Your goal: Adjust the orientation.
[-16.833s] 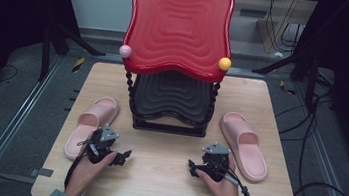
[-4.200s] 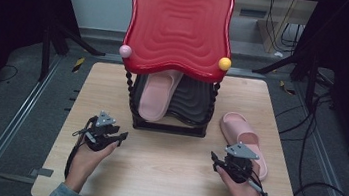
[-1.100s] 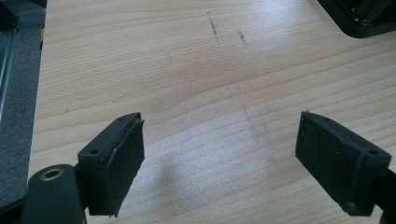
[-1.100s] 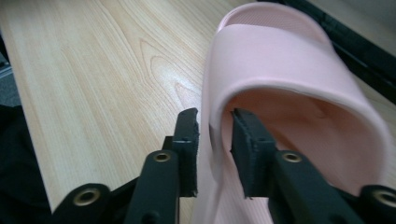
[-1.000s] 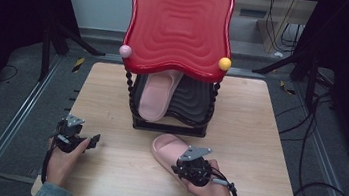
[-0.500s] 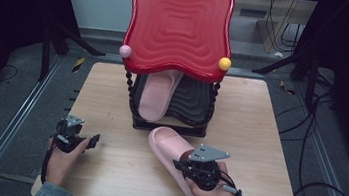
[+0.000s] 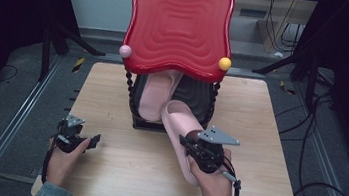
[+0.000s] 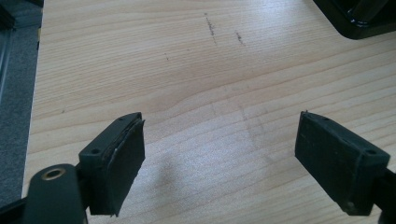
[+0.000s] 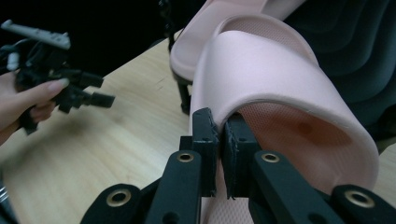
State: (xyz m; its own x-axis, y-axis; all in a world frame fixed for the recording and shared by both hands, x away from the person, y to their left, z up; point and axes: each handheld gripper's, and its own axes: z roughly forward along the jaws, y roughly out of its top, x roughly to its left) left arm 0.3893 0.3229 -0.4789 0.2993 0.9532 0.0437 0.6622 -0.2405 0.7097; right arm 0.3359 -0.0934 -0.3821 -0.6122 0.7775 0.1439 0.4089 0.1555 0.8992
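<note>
- Evidently the right tool pinches the side edge of a pink slipper, its jaws pressed onto the thin rim where the strap meets the sole; in the right gripper view that rim sits squarely between the two black pads.
- Gripping the edge, not the bulky strap, probably gives a firm hold and lets the toe lead; the slipper is tilted with its toe raised toward the black lower shelf of the rack, heel low near the person's right hand.
- A second pink slipper already lies on that shelf, on its left side, so the open space beside it looks like the intended spot.
- The left tool hangs idle near the table's left edge, jaws spread wide with nothing between them, likely kept clear of the working hand.
- The red wavy top tray overhangs the shelf, which may force a low, slanted approach.
- The table is pale wood with faint scuff marks; around it are dark floor, metal rails and loose black cables.
</note>
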